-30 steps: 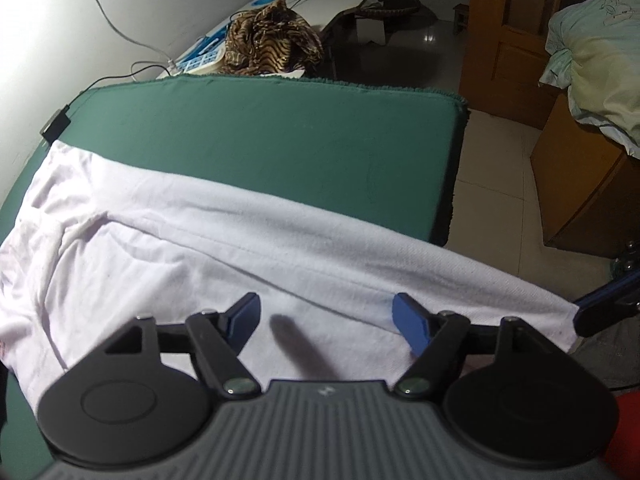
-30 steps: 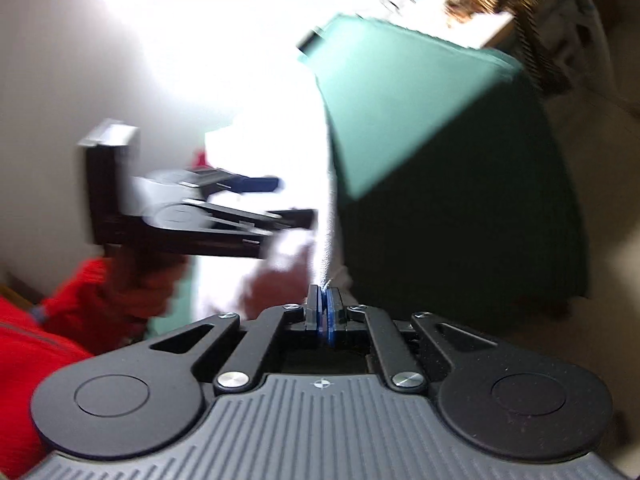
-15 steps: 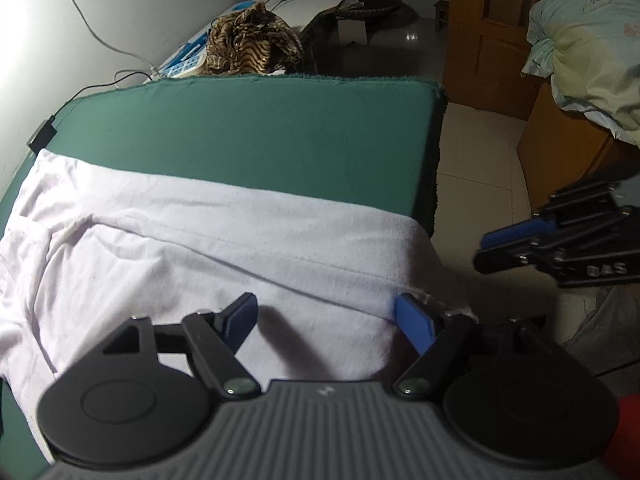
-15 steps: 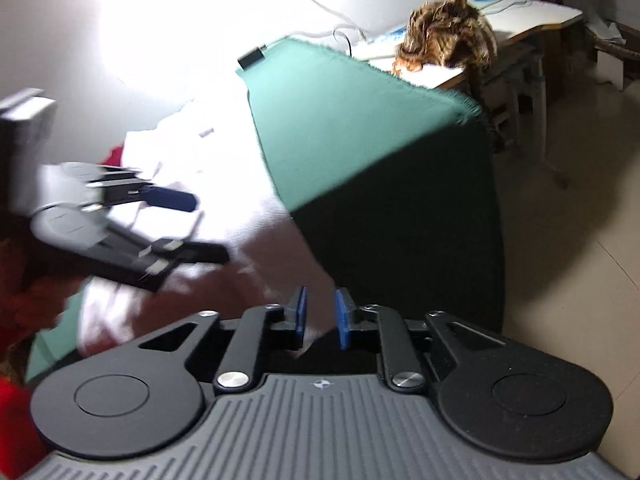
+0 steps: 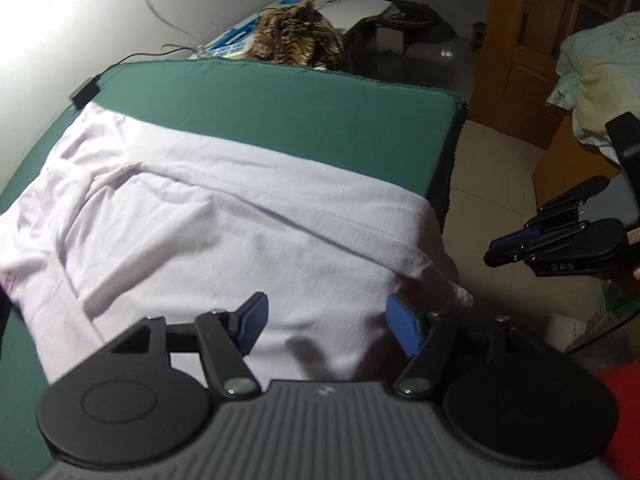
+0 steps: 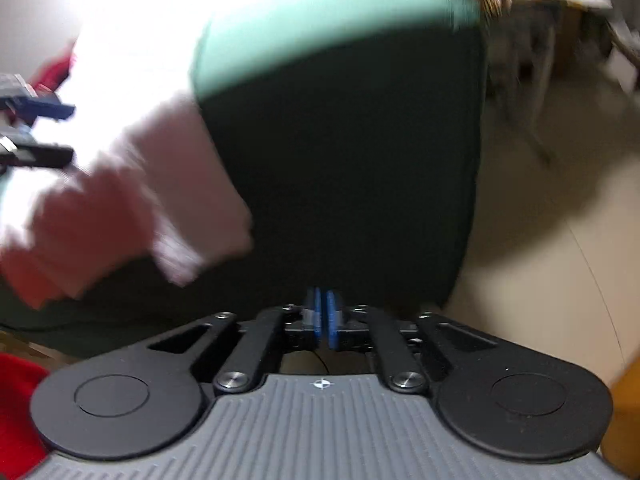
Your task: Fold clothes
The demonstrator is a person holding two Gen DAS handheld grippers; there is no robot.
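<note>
Spreading the shirt (image 5: 224, 224) on the surface (image 5: 304, 112): left gripper (image 5: 324, 320), wide and closing, straddles the hem ungripped; right gripper (image 6: 323, 316), barely parted, empty. Hem should be pinched squarely.

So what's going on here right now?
A person is folding a white garment spread on a green-covered table. The left gripper hangs open over the garment's near edge, gripping nothing. The right gripper is off past the table's side, jaws a narrow slit apart with nothing between them, having just let go.
</note>
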